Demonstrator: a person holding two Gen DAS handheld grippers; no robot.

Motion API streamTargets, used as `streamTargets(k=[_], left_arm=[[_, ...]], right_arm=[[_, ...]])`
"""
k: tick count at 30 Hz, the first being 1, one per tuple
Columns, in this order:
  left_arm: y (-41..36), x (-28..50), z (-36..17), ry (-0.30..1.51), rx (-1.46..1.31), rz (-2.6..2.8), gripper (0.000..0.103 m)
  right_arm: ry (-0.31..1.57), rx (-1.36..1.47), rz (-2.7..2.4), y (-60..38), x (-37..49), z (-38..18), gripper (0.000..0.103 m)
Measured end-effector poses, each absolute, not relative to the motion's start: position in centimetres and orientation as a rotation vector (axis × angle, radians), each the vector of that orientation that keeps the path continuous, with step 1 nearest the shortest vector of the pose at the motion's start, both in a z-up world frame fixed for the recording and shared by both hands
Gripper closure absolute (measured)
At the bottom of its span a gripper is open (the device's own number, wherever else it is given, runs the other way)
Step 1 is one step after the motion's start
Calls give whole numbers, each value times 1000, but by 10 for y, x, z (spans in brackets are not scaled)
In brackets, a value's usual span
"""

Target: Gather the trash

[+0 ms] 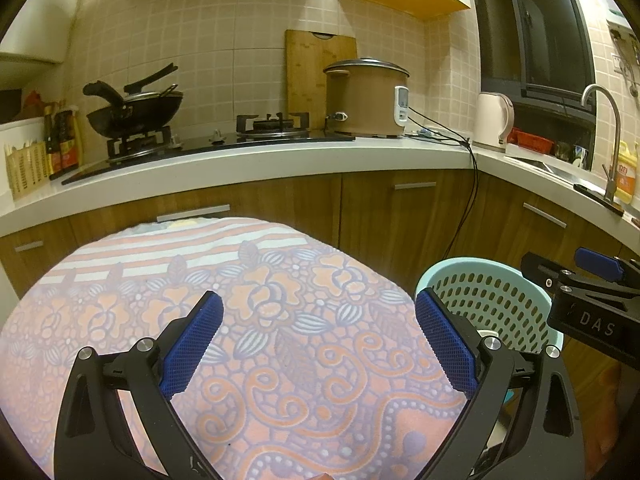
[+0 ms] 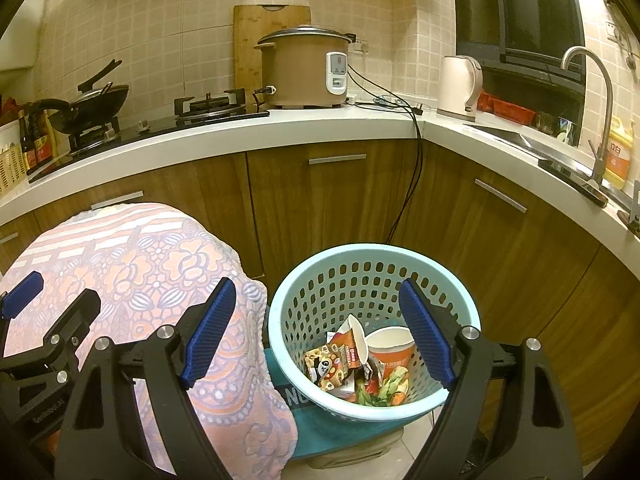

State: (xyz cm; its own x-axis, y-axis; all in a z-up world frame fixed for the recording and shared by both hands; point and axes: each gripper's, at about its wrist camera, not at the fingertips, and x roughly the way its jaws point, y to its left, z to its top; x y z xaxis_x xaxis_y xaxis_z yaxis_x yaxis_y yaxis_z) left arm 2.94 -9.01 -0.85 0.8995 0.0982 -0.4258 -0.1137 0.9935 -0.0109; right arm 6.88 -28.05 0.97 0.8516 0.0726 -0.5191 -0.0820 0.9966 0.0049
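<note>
A light-blue perforated basket (image 2: 320, 280) stands on a teal stool beside a cloth-covered surface. Inside it lie a paper cup (image 2: 390, 346), a torn snack wrapper (image 2: 332, 364) and vegetable scraps (image 2: 384, 394). My right gripper (image 2: 314, 292) hovers above the basket's near rim, open, with nothing between its blue pads. My left gripper (image 1: 318, 308) is open over the flowered cloth (image 1: 280, 304), holding nothing. In the left wrist view the basket (image 1: 488, 300) is at the right, with the right gripper's body (image 1: 588, 300) past it. No loose trash shows on the cloth.
A white kitchen counter (image 2: 280, 128) curves behind, carrying a gas hob with a wok (image 2: 96, 102), a brown rice cooker (image 2: 304, 68), a kettle (image 2: 460, 80) and a sink with a tap (image 2: 600, 92). A black cable (image 2: 412, 168) hangs down the wooden cupboard fronts behind the basket.
</note>
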Motion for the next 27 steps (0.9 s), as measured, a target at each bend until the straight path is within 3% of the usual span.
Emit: streamTargets(k=[27], left_arm=[[-91, 29, -8, 428, -14, 105, 9]], right_arm=[[556, -15, 85, -280, 71, 8, 22]])
